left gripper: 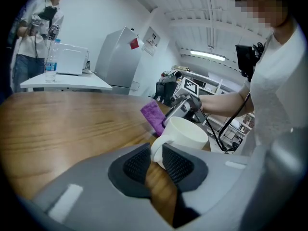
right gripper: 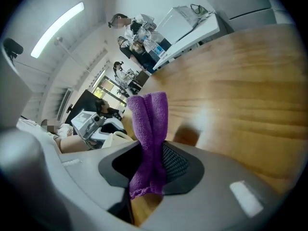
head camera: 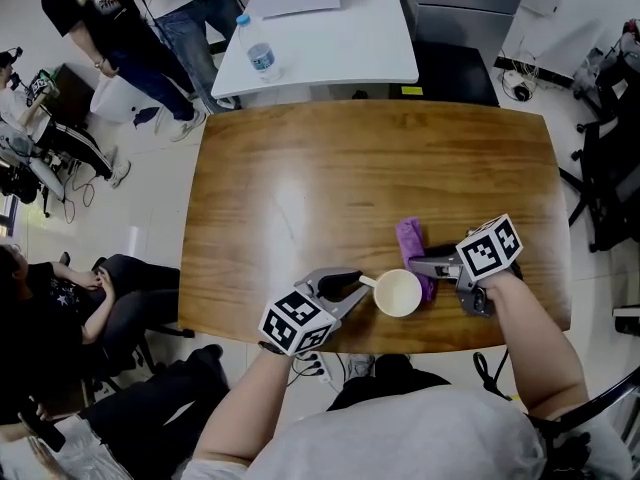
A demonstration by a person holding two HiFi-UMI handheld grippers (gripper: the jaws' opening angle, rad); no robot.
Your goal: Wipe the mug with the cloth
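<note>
There is one white ceramic mug and one purple terry cloth. There are two grey tongs, each with one marker cube: the left tongs and the right tongs. I count two counters, one brown wooden counter and one white counter. There is one clear plastic water bottle.

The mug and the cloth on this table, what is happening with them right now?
A person seated at the wooden table works with a gripper in each hand. The left gripper has its fingers closed on the handle of the white mug, which stands upright near the table's near edge. The right gripper pinches the purple cloth and holds it right at the mug's far side, placed for wiping. Whether the cloth actually touches the mug is hard to tell.
</note>
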